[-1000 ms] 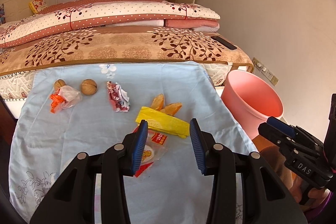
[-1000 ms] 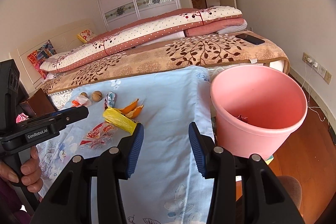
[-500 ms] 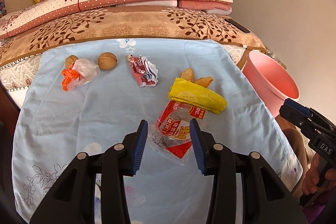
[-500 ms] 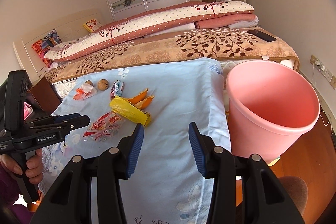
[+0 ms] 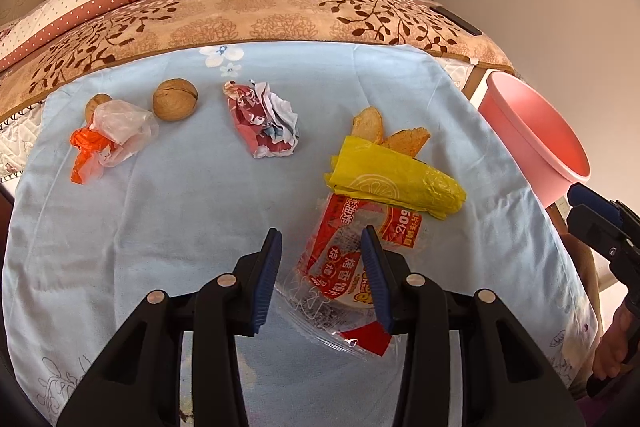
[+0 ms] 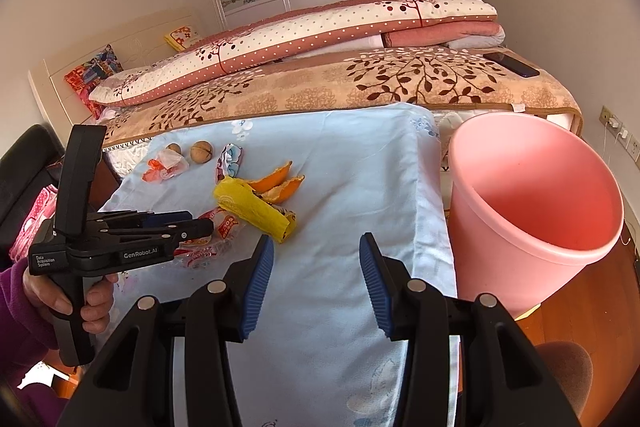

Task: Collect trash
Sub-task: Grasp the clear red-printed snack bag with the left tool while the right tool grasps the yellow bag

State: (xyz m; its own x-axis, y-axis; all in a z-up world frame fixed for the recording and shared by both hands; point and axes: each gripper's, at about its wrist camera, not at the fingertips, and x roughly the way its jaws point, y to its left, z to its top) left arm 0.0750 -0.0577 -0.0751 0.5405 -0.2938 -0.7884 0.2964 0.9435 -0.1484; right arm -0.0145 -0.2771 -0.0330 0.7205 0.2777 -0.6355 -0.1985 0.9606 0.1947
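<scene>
The pink bin (image 6: 536, 211) stands on the floor at the right edge of the blue cloth (image 6: 360, 163), and the part of its inside that shows is bare, so I judge the collecting is at its start; its bottom I cannot see. All the trash lies on the cloth. The largest piece is the clear snack wrapper (image 5: 348, 267) with red print, flat and crinkled, at the near side. Next is the yellow bag (image 5: 396, 179), folded into a long roll, lying over the wrapper's far end. Just behind it are two orange peels (image 5: 384, 131), curved and dry-looking. Toward the middle is a crumpled red and white paper (image 5: 264, 123), and at the left a knotted orange and clear plastic scrap (image 5: 108, 135) beside two walnuts (image 5: 175, 99). The left claw (image 5: 322, 267) hangs over the snack wrapper, spread, pads not pressing it; this piece seems to be the first target. The right claw (image 6: 316, 267) is also spread, holding nothing, over bare cloth near the bin.
</scene>
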